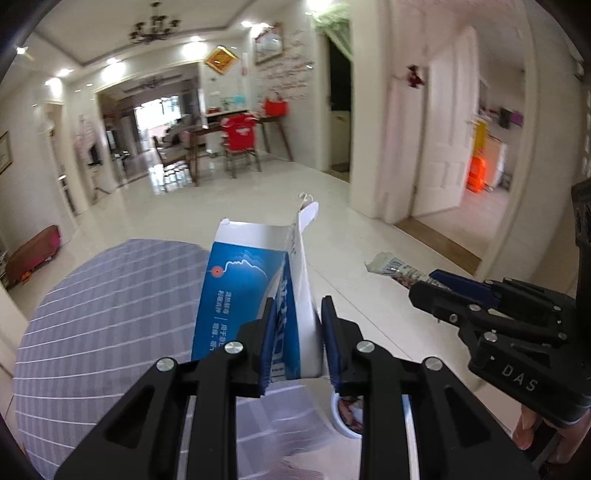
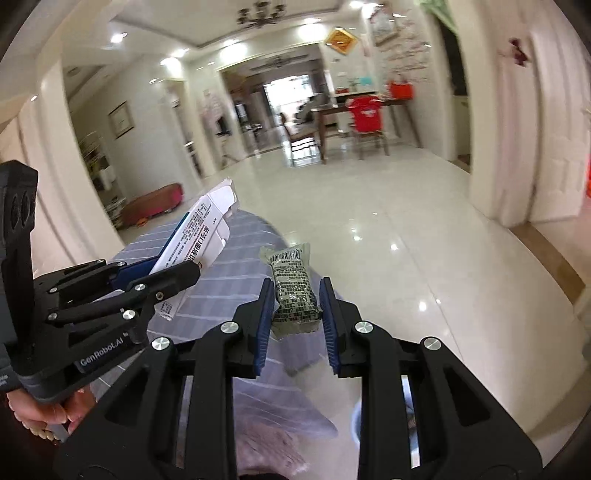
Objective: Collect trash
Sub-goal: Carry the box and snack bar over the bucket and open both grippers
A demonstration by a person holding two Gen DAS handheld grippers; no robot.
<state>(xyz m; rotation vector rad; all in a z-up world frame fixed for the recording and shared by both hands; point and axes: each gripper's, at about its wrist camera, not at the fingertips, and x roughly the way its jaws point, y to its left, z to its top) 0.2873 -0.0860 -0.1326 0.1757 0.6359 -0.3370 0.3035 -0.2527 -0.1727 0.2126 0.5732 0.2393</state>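
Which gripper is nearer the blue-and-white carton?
Left. The left gripper is clamped on the blue-and-white carton; the right gripper is off to its right, holding a green packet.

left wrist view: sits just behind the left gripper [image 1: 299, 332], faces forward along its fingers, slightly down over the tiled floor [image 1: 258, 199] toward the dining table [image 1: 236, 129] far off. right gripper [image 1: 439, 284] enters at right edge, close. right wrist view: same arrangement behind the right gripper [image 2: 297, 310], same heading; left gripper [image 2: 173, 273] enters at left edge. shared: floor, dining table [image 2: 354, 107], chandelier [image 1: 153, 27] [image 2: 260, 14], striped cloth [image 1: 110, 314] [image 2: 221, 295] close below both.
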